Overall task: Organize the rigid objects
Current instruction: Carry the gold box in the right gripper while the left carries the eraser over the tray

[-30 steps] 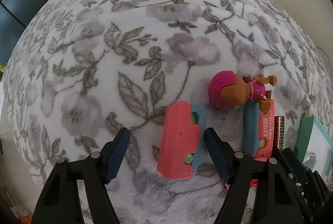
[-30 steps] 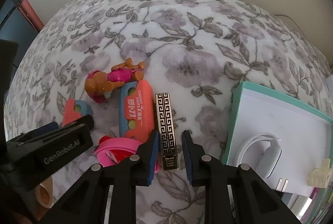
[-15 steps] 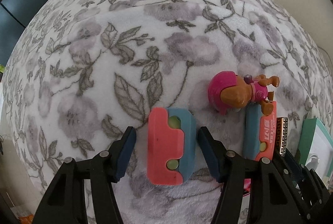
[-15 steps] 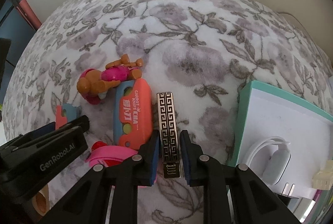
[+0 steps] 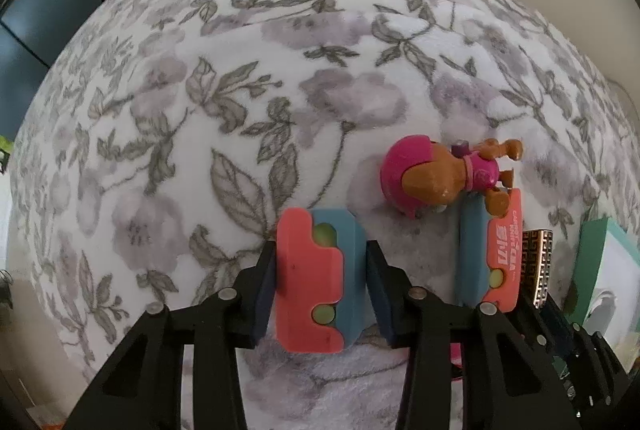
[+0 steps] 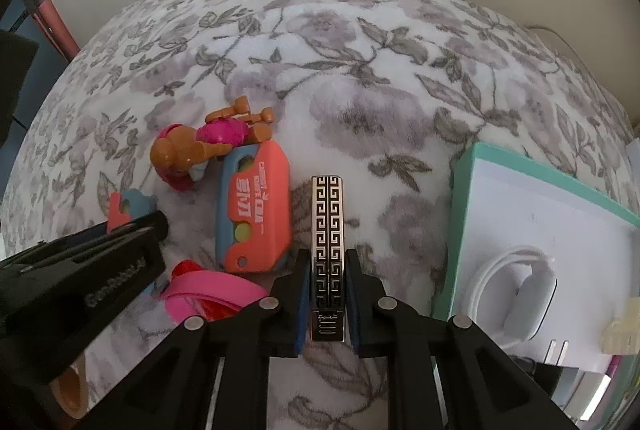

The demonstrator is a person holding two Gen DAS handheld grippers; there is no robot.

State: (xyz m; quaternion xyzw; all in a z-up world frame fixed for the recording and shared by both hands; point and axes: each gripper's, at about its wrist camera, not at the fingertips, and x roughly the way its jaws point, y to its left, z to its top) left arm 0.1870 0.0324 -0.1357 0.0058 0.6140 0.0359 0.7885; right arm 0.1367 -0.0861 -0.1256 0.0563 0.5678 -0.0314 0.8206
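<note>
My left gripper (image 5: 320,262) is shut on a small coral and blue toy block (image 5: 318,280) lying on the floral blanket. My right gripper (image 6: 327,272) is shut on a slim metal bar with a black key pattern (image 6: 327,230), which also shows in the left wrist view (image 5: 538,266). A larger coral and blue toy knife (image 6: 254,214) lies just left of the bar. A brown toy dog in pink (image 6: 200,146) lies on its side at the knife's far end; it shows in the left wrist view (image 5: 436,182) too.
A teal-rimmed white box (image 6: 464,214) at the right holds a white cable, a plug and a cream clip. A pink and red item (image 6: 208,300) lies near my left gripper's body. The floral blanket (image 5: 240,90) stretches far and left.
My left gripper closed in from wide open onto the small coral and blue block, which turned straight between the fingers. My right gripper closed fully on the patterned bar.
</note>
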